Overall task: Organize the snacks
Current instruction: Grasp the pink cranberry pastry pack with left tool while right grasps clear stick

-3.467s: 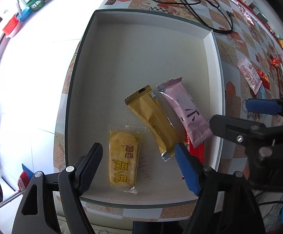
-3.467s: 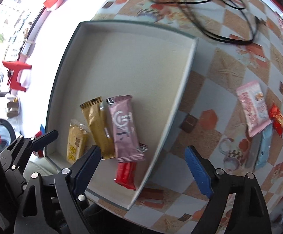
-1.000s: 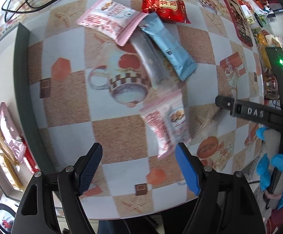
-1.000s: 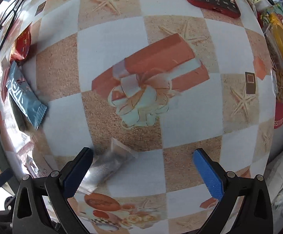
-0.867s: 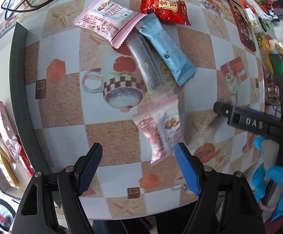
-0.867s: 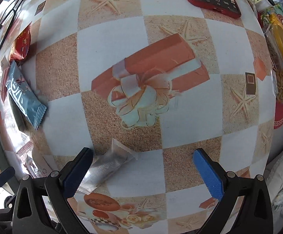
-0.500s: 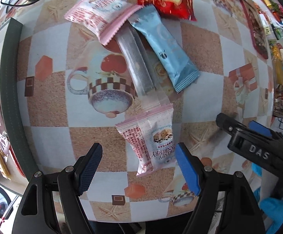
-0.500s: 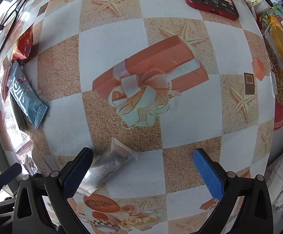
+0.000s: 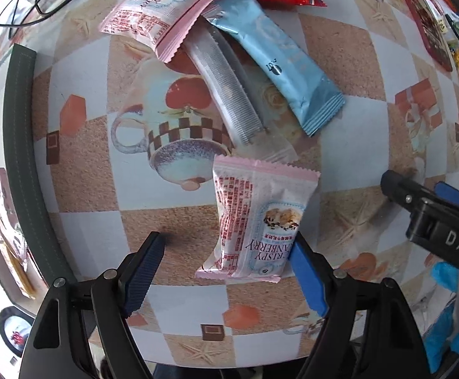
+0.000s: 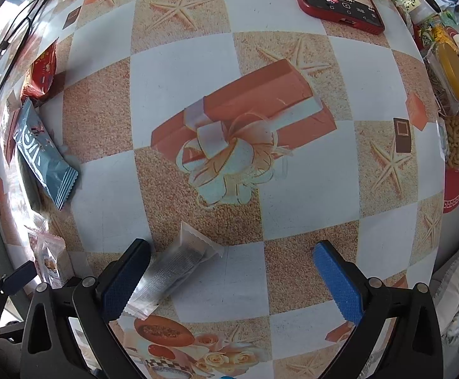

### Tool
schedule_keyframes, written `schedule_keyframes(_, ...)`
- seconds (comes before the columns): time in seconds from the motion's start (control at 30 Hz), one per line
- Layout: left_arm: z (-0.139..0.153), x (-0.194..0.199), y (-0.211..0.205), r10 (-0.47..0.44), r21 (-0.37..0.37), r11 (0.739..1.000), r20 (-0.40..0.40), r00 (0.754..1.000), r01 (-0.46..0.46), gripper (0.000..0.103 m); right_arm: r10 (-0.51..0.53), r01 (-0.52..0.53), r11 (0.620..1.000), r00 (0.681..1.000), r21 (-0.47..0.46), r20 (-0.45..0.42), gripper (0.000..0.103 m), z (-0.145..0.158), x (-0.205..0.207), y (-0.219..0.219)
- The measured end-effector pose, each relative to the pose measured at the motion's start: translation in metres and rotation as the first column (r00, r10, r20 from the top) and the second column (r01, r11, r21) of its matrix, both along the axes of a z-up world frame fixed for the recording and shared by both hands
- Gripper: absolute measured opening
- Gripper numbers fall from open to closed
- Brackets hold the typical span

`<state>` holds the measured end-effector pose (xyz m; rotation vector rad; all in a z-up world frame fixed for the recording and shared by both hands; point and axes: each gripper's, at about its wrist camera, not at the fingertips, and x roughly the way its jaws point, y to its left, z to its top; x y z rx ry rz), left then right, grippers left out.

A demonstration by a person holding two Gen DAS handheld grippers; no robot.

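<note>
Snacks are still spread over the patterned desk (image 9: 81, 189), with the tray's dark rim (image 9: 17, 145) off at the left edge and a few packets already inside. Biggest worry is the pink cranberry packet (image 9: 257, 218): it lies flat between the left tongs (image 9: 226, 265), which stand wide, one blue pad right at its edge. Closing there could just crumple or skid the slippery wrapper. Next, the right tongs (image 10: 229, 274) hang wide open over a clear ribbed packet (image 10: 175, 271) beside the left pad; it could get nudged aside. Smallest risk: the blue bar (image 9: 280, 63) overlaps another clear packet (image 9: 226, 85).
</note>
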<state>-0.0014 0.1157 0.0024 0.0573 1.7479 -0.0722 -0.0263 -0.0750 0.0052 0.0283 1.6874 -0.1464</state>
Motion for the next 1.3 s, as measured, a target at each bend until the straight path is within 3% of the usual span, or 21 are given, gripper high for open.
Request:
schedule_keyframes(0.3,0.008,-0.003,-0.002,-0.122,0.057,0.991,0.084,0.989,0.118,0.082,-0.027,0.028,1.000,0.998,0.009,-0.049,0.103,0.000,0.001,0.005)
schedule_keyframes(0.47,0.023,-0.002,0.003,-0.113,-0.033,0.993,0.110,0.987,0.118,0.082,-0.027,0.028,1.000,0.998,0.010,-0.049,0.103,0.000,0.003,0.006)
schedule_keyframes(0.57,0.030,0.000,0.007,-0.167,-0.035,0.984,0.141,0.976,0.174,0.082,-0.026,0.026,1.000,0.999,0.010,-0.047,0.103,0.000,0.003,0.007)
schedule_keyframes(0.7,0.032,0.005,-0.003,-0.214,-0.059,0.973,0.121,0.969,0.222,0.082,-0.027,0.027,1.000,0.999,0.011,-0.045,0.103,0.000,0.005,0.007)
schedule_keyframes(0.9,0.008,0.010,-0.015,-0.243,-0.022,0.969,0.094,0.966,0.246,0.082,-0.075,0.078,0.997,0.991,0.027,-0.110,0.103,-0.004,0.007,0.005)
schedule_keyframes(1.17,-0.019,-0.002,-0.026,-0.273,0.002,0.962,0.121,0.954,0.274,0.083,-0.078,0.083,0.995,0.992,0.047,-0.098,0.103,-0.003,0.009,0.031)
schedule_keyframes(1.3,-0.017,-0.007,-0.031,-0.272,-0.001,0.962,0.126,0.954,0.274,0.075,-0.050,0.052,0.999,0.996,0.016,-0.077,0.090,0.004,0.008,0.038)
